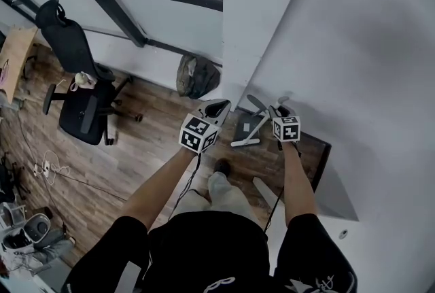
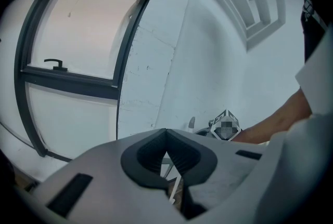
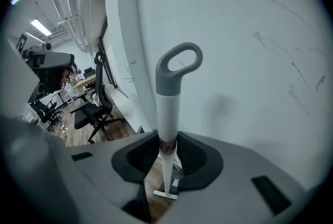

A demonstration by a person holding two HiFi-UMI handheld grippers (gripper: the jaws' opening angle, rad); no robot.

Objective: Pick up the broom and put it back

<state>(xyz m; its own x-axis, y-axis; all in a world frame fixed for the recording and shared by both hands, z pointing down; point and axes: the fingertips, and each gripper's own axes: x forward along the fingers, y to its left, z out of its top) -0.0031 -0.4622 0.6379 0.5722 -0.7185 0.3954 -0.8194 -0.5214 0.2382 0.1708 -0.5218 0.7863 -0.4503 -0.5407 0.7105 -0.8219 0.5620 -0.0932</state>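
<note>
The broom (image 3: 168, 108) could have slipped. The right gripper (image 3: 167, 139) pinched it on the thin white part of the stick, low down. The fatter part with the gray loop stood high above the jaws. That made it top-heavy, so I think it could have tipped over, or slid down through the pads if the squeeze was soft.

The white wall (image 3: 250, 62) was close behind the loop. A quick move could have bumped the loop on the wall and twisted the broom in the grip. The bottom end was near the wood floor (image 1: 136, 156) at the foot of the wall. It could have caught there if the hand went down too fast.

The broom stood almost straight up between the right gripper's two jaws, which pressed on it from both sides. Its loop was above them. Its small flat foot was below them, close to the floor by the wall and near the wall's corner.

The left gripper (image 2: 166, 132) had its jaws pressed together with nothing in them. It was beside the right one, a little apart, and did not touch the broom.
</note>
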